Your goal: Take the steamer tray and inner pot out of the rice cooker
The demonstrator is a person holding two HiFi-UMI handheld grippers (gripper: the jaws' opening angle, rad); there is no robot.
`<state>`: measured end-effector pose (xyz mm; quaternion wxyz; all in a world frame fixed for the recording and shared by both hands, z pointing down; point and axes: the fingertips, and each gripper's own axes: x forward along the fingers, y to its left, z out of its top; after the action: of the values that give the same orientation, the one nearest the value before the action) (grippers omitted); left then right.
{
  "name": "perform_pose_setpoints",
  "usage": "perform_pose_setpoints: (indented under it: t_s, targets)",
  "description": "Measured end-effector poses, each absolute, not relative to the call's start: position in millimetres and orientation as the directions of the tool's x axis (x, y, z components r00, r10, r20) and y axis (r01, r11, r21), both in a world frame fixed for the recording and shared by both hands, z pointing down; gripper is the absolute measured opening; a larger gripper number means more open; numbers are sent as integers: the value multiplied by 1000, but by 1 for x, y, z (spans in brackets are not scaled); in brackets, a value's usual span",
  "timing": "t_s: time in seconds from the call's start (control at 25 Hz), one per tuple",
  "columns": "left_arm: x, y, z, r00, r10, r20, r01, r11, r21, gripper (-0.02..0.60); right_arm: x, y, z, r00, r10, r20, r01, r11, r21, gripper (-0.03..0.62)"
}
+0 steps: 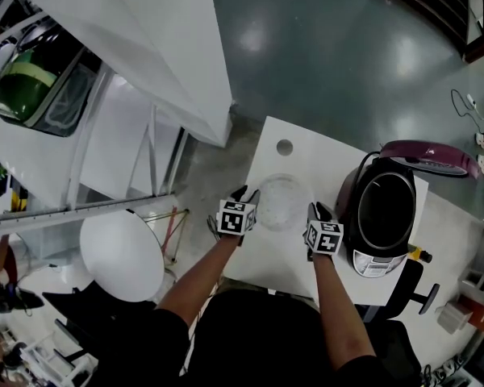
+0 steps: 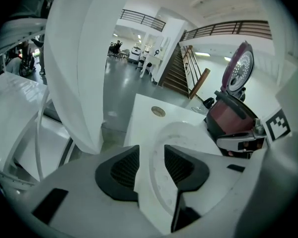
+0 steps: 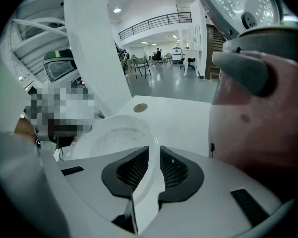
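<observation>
**Steamer tray on the table, gripped on one side**

We have the translucent white, perforated round steamer tray (image 1: pixel 281 201) lying on the white table (image 1: pixel 306 156), just left of the maroon rice cooker (image 1: pixel 348 200). The cooker's lid (image 1: pixel 431 156) stands open, and the dark metal inner pot (image 1: pixel 385 212) sits inside. Our right gripper (image 1: pixel 313 213) is clamped on the tray's right rim. Our left gripper (image 1: pixel 250 202) has its fingers apart, with the left rim in the gap.

The white table (image 1: pixel 281 258) stands on a grey shiny floor (image 1: pixel 331 47). Near its far edge there is a small round hole (image 1: pixel 285 147). In the middle of the table the translucent steamer tray (image 1: pixel 281 202) seems to rest flat. On the right part stands the dark red rice cooker (image 1: pixel 374 262), well apart from the tray, with its lid (image 1: pixel 431 156) raised open.
</observation>
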<state>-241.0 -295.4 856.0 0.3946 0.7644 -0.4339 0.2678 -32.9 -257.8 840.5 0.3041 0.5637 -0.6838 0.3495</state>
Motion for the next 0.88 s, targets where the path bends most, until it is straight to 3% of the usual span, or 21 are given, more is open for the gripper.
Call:
perform_pose_setpoints:
  t_s: [0.32,0.52,0.88]
  targets:
    - [-244,-282,816,457,-512,727,-888,-304,345,147,-45,-247,800,-233,-599,766,-972,151,-178,49]
    - [-238,-264,780,467,-537,703,-884,-287,369,57,-56,-239,776,-259,-624,737,-965,203,-168,31]
    - [-213,-224,716,554,-584,593,-832,-363,420,9,-64,-213,690,-337,-714,613,-941,277,-195,9]
